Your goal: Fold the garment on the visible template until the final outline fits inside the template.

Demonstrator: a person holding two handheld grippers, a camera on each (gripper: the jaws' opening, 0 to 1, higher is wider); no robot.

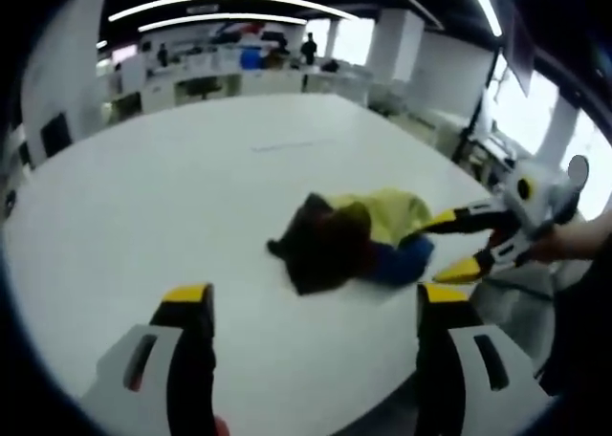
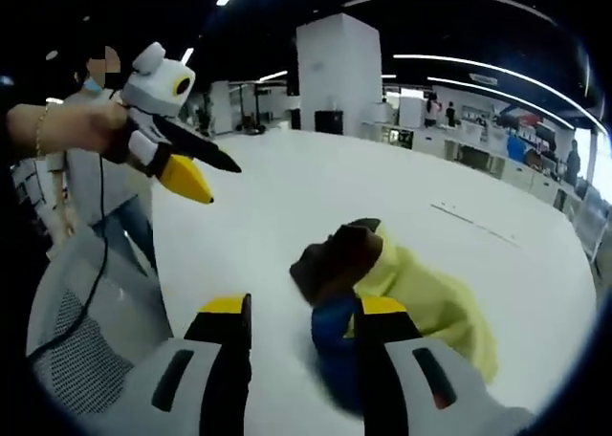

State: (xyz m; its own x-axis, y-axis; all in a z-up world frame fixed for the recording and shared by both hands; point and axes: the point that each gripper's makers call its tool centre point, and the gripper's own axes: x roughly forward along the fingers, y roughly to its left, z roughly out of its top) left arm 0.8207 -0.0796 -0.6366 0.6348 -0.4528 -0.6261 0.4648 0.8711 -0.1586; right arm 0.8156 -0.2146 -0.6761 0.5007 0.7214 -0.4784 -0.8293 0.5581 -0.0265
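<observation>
A crumpled garment [image 1: 354, 235] of dark brown, yellow and blue cloth lies in a heap on the white table [image 1: 191, 197]. My left gripper [image 1: 316, 302] is open, short of the heap and apart from it. In the right gripper view it hangs in the air at the upper left [image 2: 186, 163], held by a hand. My right gripper [image 2: 304, 312] is open at the heap [image 2: 382, 273], with the blue fold [image 2: 330, 336] between its jaws, close to the right one. In the left gripper view it comes in from the right [image 1: 445, 250], its yellow fingertips [image 1: 469, 269] at the heap's blue edge.
A faint thin line [image 1: 287, 147] marks the table beyond the garment, also seen as a faint line [image 2: 473, 221] in the right gripper view. A mesh chair [image 2: 76, 359] stands off the near table edge [image 2: 167, 293]. A white pillar [image 2: 335, 73], desks and people are far behind.
</observation>
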